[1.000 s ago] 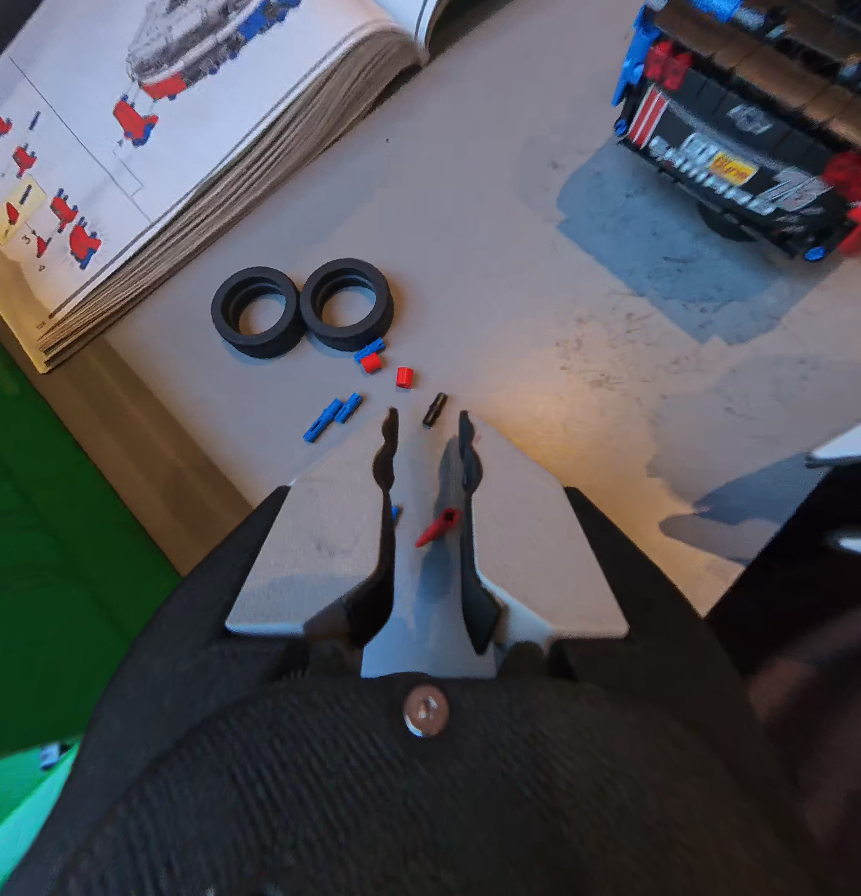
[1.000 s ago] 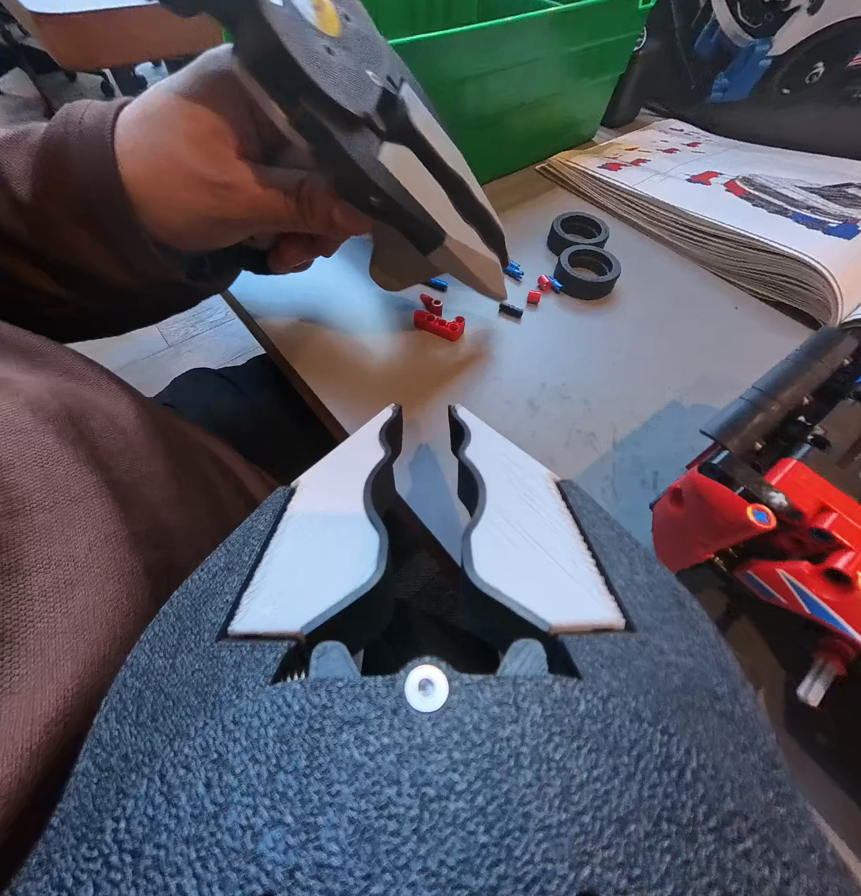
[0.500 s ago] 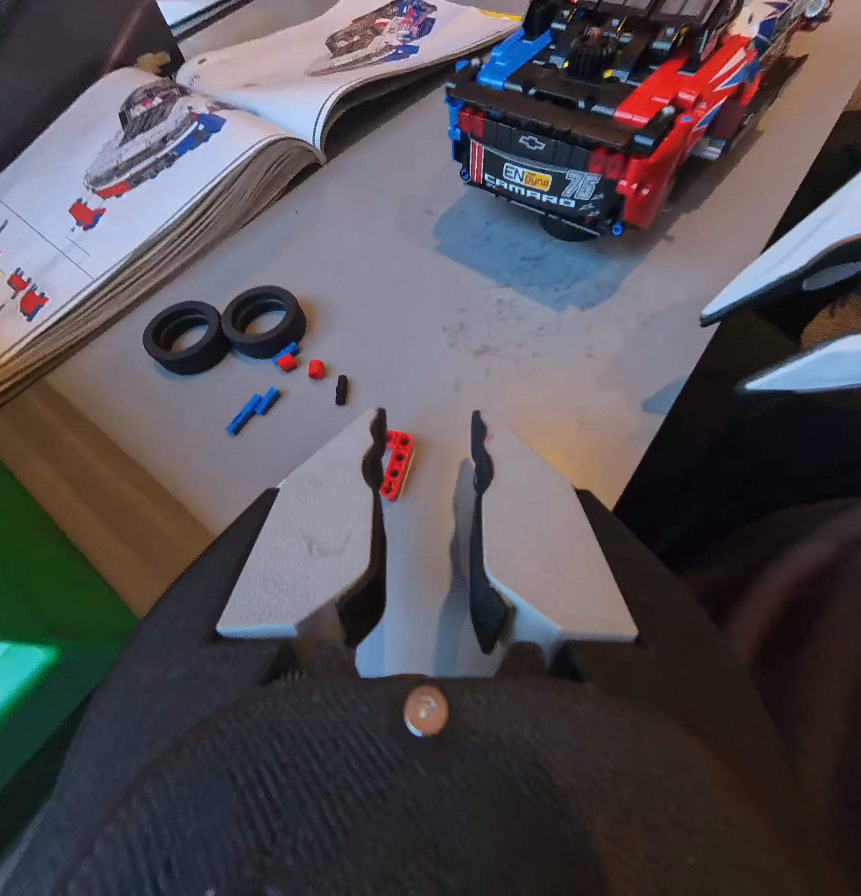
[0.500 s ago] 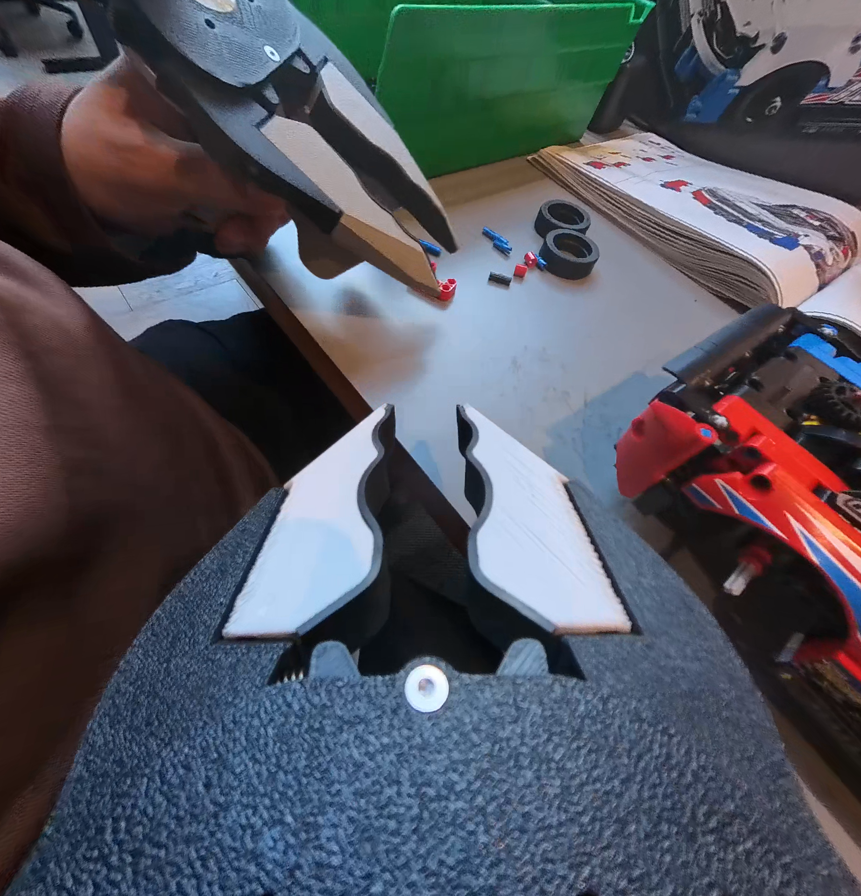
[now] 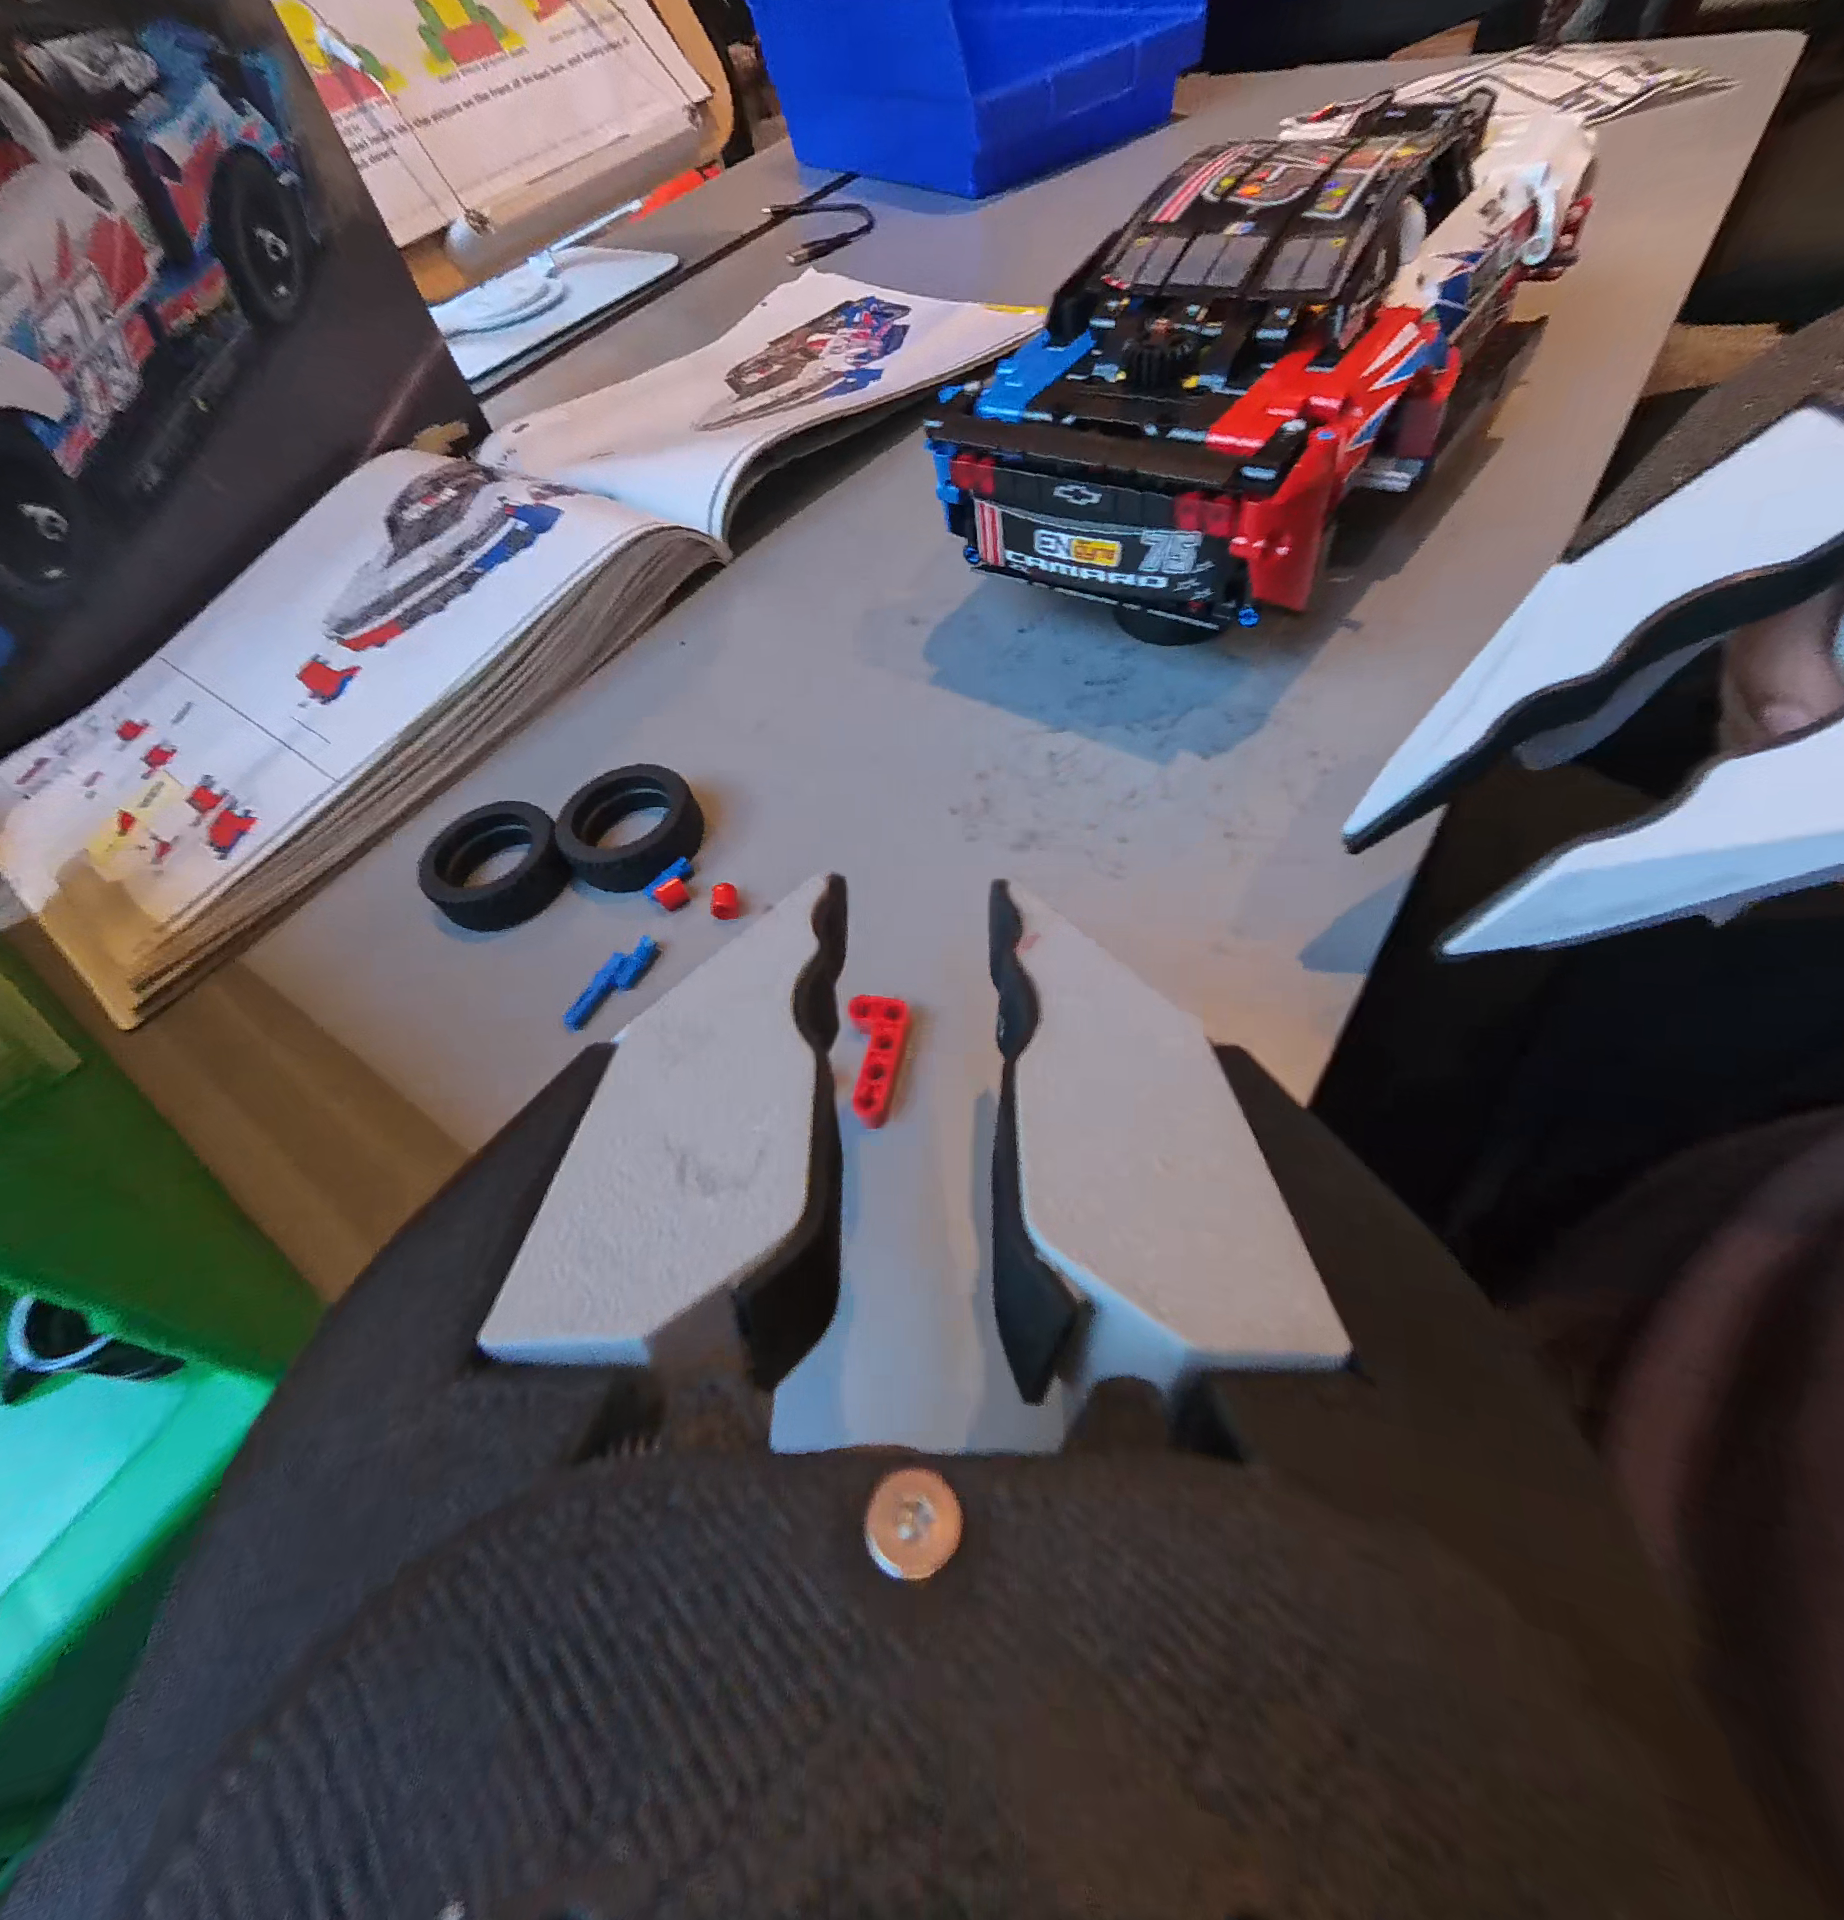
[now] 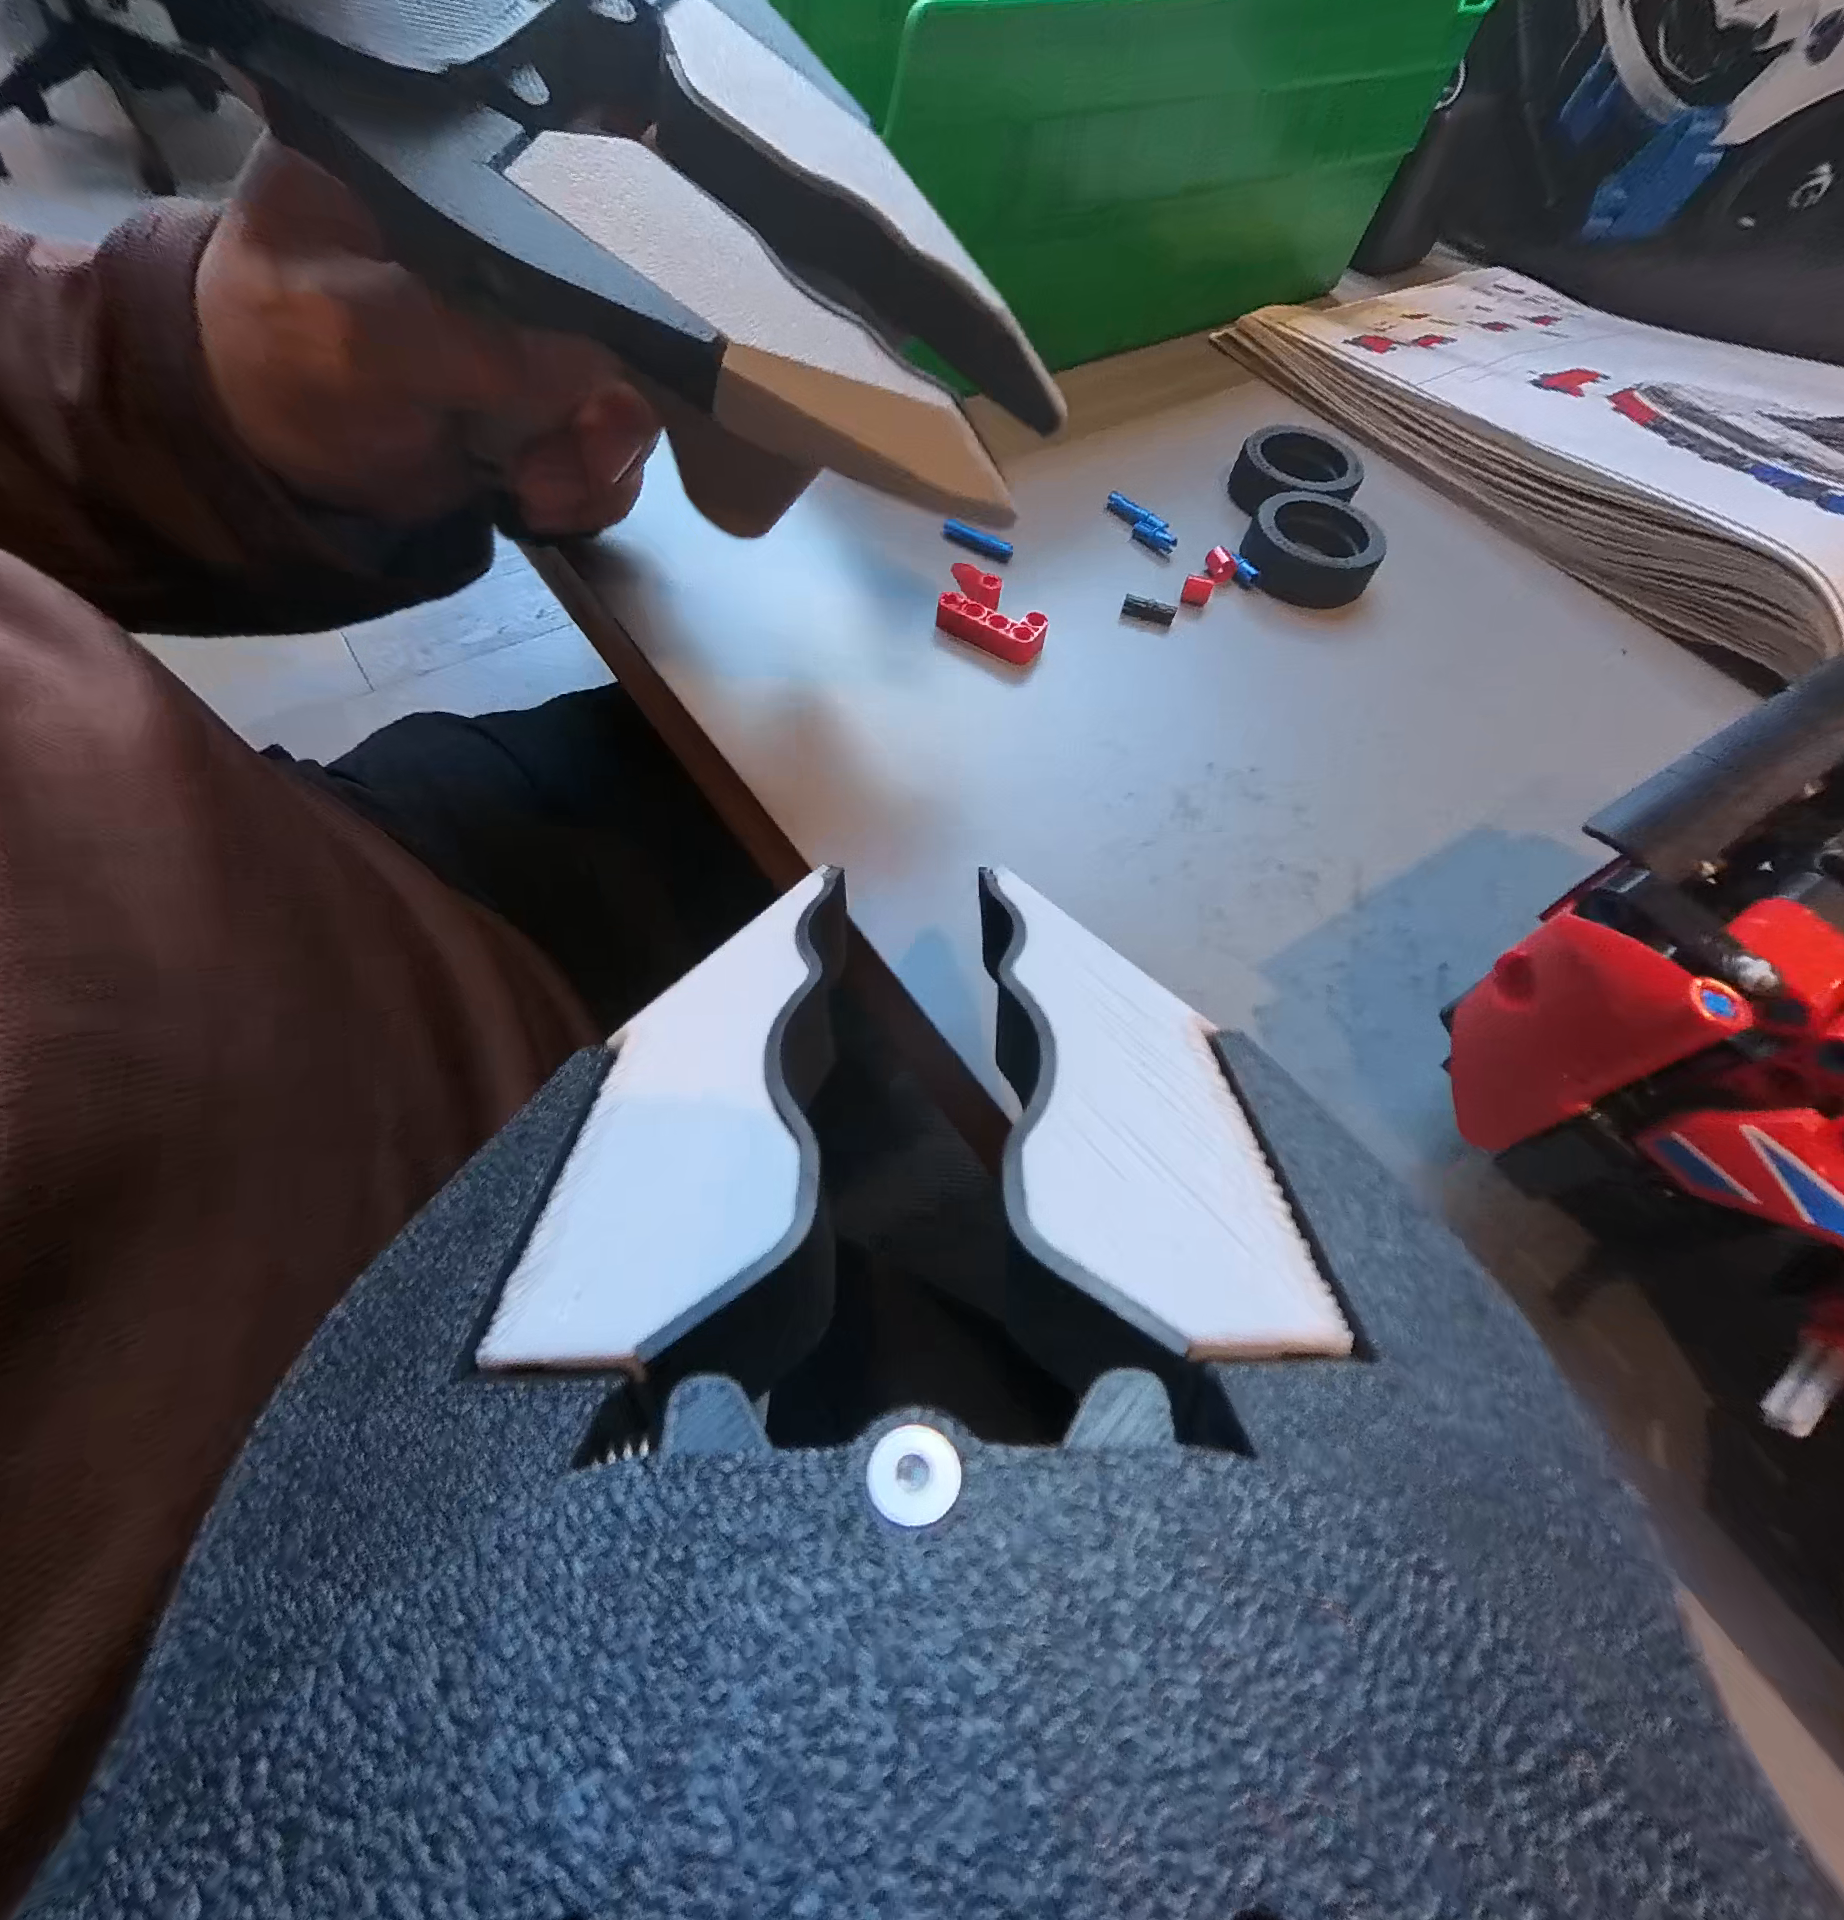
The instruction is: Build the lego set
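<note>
Left claw [image 5: 913, 904] gapes open, empty, raised above the near edge of the bench [image 5: 1053, 769]. Seen between its fingers: red L-shaped beam [image 5: 878, 1058] lying flat on the bench. Right claw [image 6: 910, 883] also open, holding nothing, hanging over the same edge, well apart from the loose parts.

Bench surface: grey, scuffed and smudged, warm light patch near the edge. Loose parts cluster by the near edge: two black tyres [image 5: 563, 844] touching side by side, small red pieces [image 5: 694, 896] and blue pins [image 5: 611, 977] just beside them, a short black pin [image 6: 1147, 609] nearby. Instruction booklet [image 5: 398, 623] lies open at the left edge. Part-built race car [image 5: 1240, 416], black, red and blue, sits toward the far side; stickers with lettering on its rear.

Room: green bin [image 6: 1157, 156] beyond the bench, blue bin [image 5: 959, 83] at the far edge, printed box [image 5: 118, 270] propped behind the booklet. Brown sleeve [image 6: 170, 935] in right wrist view.
</note>
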`<state>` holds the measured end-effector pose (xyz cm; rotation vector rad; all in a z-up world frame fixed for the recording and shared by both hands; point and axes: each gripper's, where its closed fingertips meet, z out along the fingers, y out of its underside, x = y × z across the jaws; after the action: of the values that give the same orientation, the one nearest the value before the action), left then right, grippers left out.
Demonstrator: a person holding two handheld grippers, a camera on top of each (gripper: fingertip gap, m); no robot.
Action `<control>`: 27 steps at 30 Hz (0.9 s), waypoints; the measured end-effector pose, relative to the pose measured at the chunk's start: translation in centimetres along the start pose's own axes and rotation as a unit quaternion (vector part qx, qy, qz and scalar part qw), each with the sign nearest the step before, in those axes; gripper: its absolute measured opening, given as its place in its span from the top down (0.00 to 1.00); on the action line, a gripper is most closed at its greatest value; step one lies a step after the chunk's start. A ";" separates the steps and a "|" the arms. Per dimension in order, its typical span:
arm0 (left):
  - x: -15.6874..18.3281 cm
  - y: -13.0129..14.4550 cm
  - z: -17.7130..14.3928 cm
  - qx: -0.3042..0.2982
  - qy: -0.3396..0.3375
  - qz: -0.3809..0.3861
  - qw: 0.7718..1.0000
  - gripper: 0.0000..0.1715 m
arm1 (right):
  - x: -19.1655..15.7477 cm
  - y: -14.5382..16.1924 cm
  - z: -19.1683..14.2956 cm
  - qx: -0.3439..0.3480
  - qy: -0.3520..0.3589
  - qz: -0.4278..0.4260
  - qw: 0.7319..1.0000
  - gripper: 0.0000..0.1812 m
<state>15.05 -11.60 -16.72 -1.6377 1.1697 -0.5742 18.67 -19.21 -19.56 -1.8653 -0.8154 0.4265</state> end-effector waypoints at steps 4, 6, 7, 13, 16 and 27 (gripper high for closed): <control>-1.4 0.2 -0.1 0.005 -0.001 -0.009 1.000 0.85 | 0.2 0.1 0.2 0.001 -0.005 0.008 1.000 0.86; -2.0 0.1 0.0 0.012 0.002 -0.018 1.000 0.85 | 0.2 0.1 0.3 0.003 -0.009 0.010 1.000 0.86; -2.2 0.1 0.0 0.015 0.005 -0.023 1.000 0.84 | 0.2 0.0 0.3 0.004 -0.010 0.009 1.000 0.86; -2.3 -0.6 0.0 0.039 0.025 -0.037 0.998 0.82 | 1.8 -1.5 -1.8 0.014 0.029 -0.031 0.999 0.86; -2.1 -1.0 0.4 0.044 0.024 -0.038 0.998 0.79 | 4.9 -2.4 -5.6 0.033 0.084 -0.035 0.995 0.85; 0.6 -1.7 2.4 0.034 0.044 0.005 0.998 0.78 | 16.7 -6.3 -18.7 0.156 0.179 0.001 0.971 0.81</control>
<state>17.97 -11.03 -16.18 -1.5617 1.2084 -0.6774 39.86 -18.24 -4.82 -1.5846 -0.4717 0.1945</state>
